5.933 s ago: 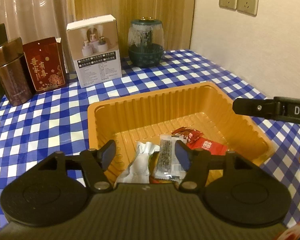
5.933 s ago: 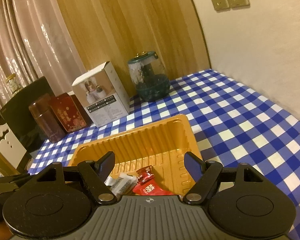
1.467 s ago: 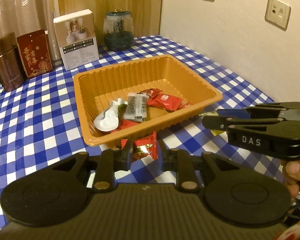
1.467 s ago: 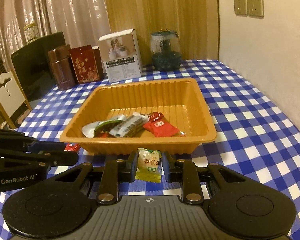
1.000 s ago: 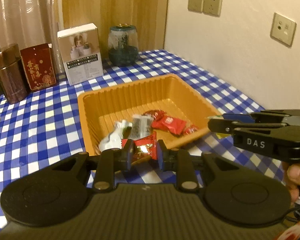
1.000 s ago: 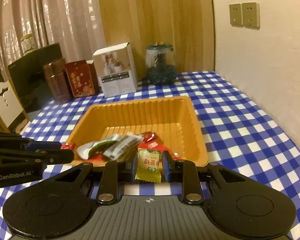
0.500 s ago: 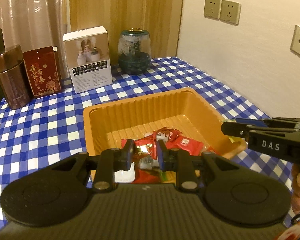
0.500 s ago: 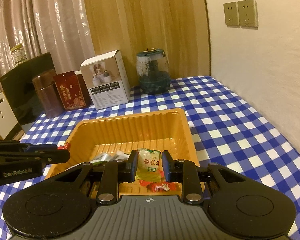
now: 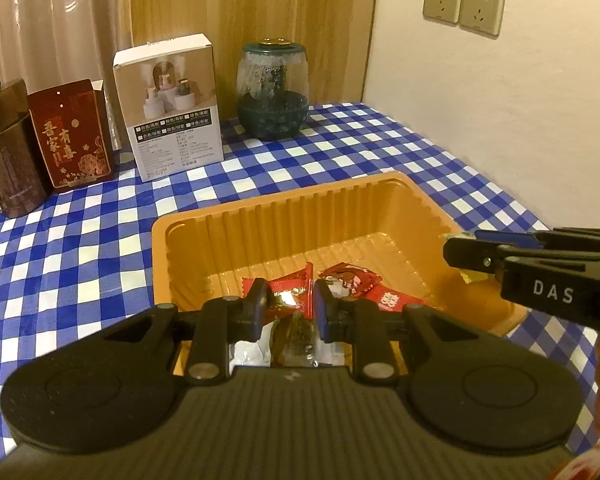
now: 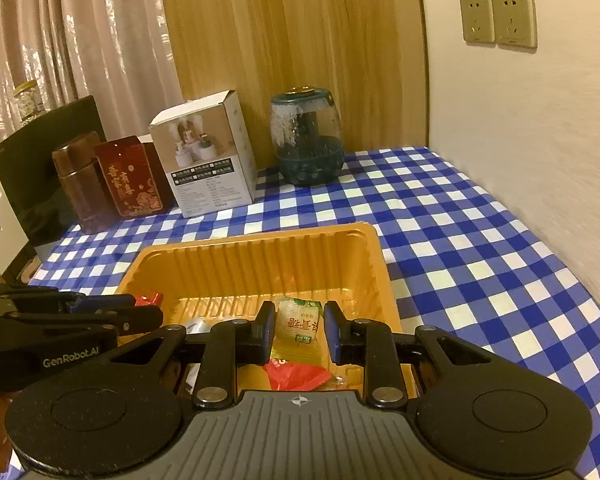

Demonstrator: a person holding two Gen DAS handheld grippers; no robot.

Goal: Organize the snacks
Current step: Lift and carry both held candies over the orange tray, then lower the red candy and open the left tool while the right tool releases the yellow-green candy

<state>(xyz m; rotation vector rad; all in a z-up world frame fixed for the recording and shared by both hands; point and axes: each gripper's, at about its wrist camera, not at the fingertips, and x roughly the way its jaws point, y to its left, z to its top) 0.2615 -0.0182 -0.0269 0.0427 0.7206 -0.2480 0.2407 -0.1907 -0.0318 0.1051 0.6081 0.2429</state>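
Two grippers hang over the orange tray [image 9: 300, 204], and each one is pinching a snack. The left gripper [image 9: 290, 300] is squeezed tight on a red candy [image 9: 290, 292] with a shiny gold spot. The right gripper [image 10: 298, 326] is squeezed on a green and white candy [image 10: 302, 318]. Both candies are up in the air above the near half of the tray, not lying in it yet. More red packets [image 9: 356, 278] and a clear wrapped snack [image 9: 294, 338] already lie on the tray floor.

What could go wrong? The two grippers are close together above the tray. If both go down at once, they might bump. The tray looks thin and light, so a knock on its near wall might slide it on the checked tablecloth [image 10: 480, 248]. If a gripper lets go while high up, its candy might bounce off the packets and hop over the rim.
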